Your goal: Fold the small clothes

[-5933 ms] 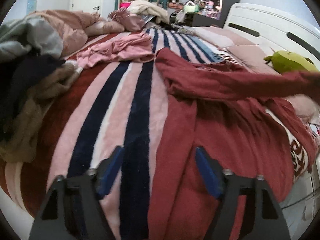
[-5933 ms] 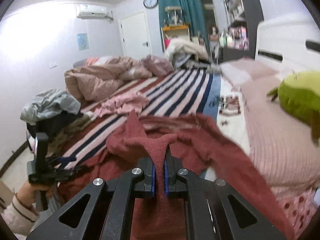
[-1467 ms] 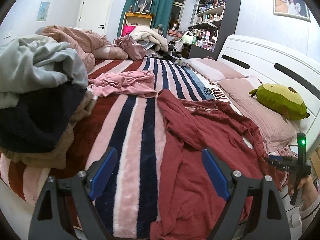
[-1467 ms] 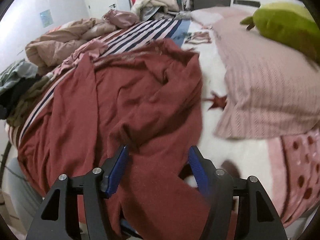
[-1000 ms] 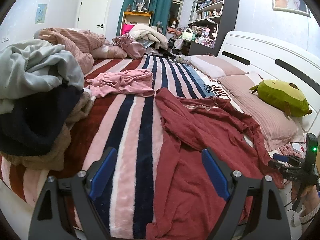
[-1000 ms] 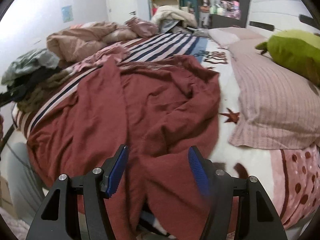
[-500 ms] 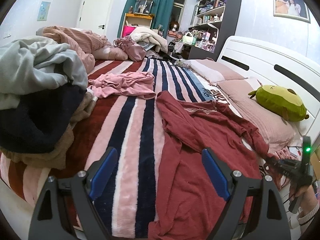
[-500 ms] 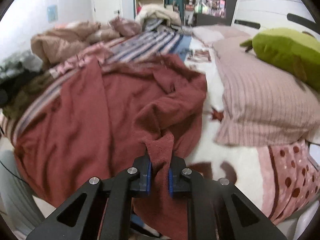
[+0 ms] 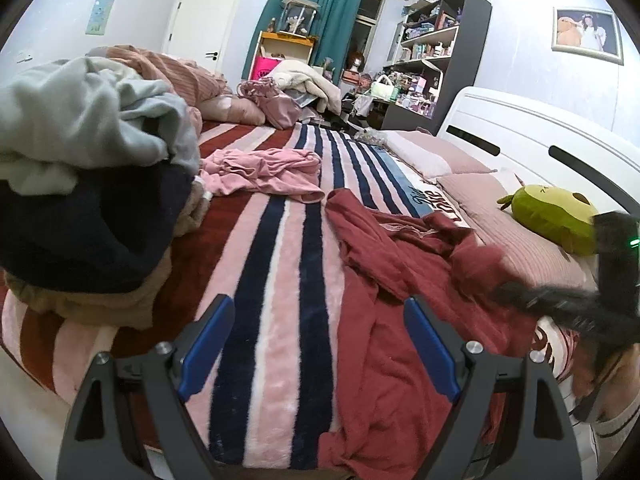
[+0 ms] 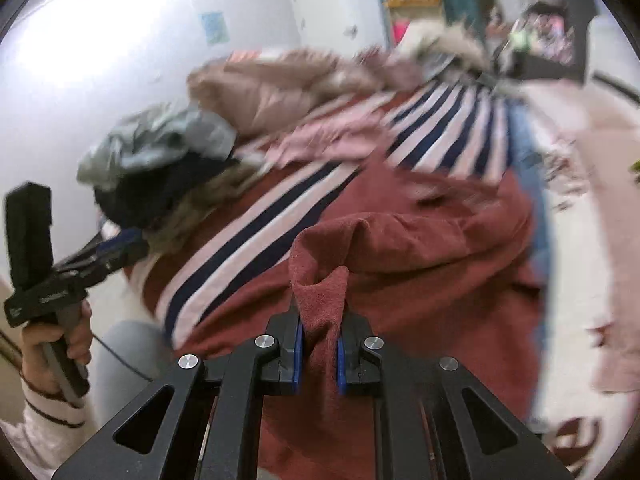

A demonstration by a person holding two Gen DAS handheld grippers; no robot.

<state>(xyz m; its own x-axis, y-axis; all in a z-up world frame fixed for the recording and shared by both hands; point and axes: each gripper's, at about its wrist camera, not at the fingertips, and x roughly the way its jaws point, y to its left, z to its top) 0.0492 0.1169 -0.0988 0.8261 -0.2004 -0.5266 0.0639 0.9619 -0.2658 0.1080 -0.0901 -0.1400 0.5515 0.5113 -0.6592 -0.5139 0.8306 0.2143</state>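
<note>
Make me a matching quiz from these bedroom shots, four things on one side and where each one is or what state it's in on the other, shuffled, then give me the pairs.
Things:
1. dark red garment
2. pink garment
3. green plush toy
4. left gripper

Places or states:
A. open, holding nothing, above the striped blanket
B. on the pink pillow by the white headboard
C. a fold of it pinched in the right gripper
D. lying crumpled on the blanket, beyond the red garment

Pairs: 1-C, 2-D, 3-B, 4-A
</note>
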